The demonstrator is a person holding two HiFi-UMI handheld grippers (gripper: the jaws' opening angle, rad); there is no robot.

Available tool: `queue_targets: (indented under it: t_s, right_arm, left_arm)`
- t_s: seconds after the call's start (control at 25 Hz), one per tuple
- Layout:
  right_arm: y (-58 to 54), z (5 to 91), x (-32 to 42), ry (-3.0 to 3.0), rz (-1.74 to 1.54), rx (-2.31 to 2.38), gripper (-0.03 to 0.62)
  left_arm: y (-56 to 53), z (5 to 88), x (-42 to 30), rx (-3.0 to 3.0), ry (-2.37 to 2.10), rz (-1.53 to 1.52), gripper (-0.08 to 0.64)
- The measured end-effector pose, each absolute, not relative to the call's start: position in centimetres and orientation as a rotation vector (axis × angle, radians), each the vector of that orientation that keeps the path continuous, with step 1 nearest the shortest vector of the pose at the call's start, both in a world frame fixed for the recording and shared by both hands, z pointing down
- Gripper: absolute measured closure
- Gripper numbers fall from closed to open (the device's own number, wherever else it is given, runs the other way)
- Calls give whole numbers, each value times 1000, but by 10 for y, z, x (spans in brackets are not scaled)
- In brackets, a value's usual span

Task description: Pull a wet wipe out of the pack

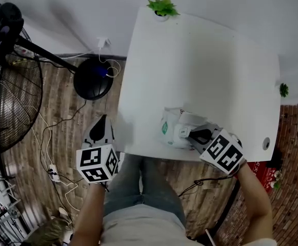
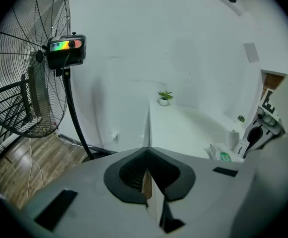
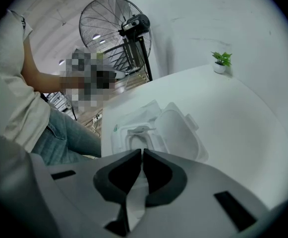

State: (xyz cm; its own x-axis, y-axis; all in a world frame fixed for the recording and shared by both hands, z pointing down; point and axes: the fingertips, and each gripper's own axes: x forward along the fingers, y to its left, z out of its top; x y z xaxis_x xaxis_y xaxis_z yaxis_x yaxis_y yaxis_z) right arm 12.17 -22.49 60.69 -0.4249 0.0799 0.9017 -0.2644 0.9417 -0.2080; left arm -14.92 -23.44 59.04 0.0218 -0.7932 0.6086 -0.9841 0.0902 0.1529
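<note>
Right gripper view puts the right gripper (image 3: 142,151) just over the wet wipe pack (image 3: 118,133), jaws all but closed, only a slit between them and nothing pinched that I can see. To do this well, I'd open them, come down on the wipe tuft (image 3: 140,131) in the opening, pinch it alone and lift straight up. The left gripper (image 2: 147,150), closed and empty beside the table (image 3: 243,118), could pin the pack. It lies by the table's near edge: 1 soft white pack, green logo, lid (image 3: 179,133) flipped open.
</note>
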Motion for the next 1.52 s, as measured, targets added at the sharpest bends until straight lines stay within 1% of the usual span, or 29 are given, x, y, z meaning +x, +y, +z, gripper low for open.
queue_targets:
  t_s: [0.56,1.52]
  right_arm:
    - [-228,597,123,-1996,402,225,581]
    - [-238,546,123,-2067,412,456,581]
  left_arm:
    - [-242,574,-152,1787,-1823,425,560]
    - [-263,526,-150,1918,-1826,355,560]
